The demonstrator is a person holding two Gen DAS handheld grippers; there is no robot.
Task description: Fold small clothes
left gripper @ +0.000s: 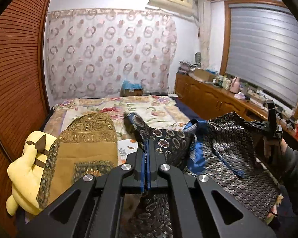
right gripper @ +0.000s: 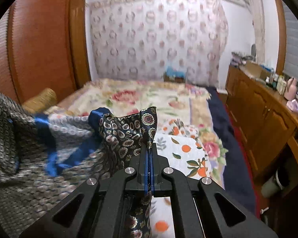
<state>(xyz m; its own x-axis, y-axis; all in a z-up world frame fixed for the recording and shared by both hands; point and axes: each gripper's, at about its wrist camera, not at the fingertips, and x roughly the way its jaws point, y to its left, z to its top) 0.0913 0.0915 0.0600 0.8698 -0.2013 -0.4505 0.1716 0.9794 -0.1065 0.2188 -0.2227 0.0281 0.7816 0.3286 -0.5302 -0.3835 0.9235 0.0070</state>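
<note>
A dark paisley garment with blue lining point(left gripper: 168, 144) hangs lifted above the bed between both grippers. My left gripper point(left gripper: 146, 148) is shut on one edge of it, with blue fabric pinched between the jaws. My right gripper point(right gripper: 149, 150) is shut on another edge, and a folded corner stands up above its tips. The rest of the garment point(right gripper: 39, 142), silver-patterned with blue bands, sags to the left in the right wrist view and is blurred. In the left wrist view, the right gripper's black frame point(left gripper: 274, 127) and a hand in a dark sleeve point(left gripper: 294, 168) show at the far right.
Underneath is a floral bedspread point(left gripper: 149, 107) with an orange-print cloth point(right gripper: 184, 154) lying on it. A gold cushion point(left gripper: 89, 142) and a yellow plush toy point(left gripper: 27, 170) sit at the left. On the right runs a cluttered wooden cabinet point(left gripper: 218, 97); on the left a wardrobe door point(left gripper: 14, 69).
</note>
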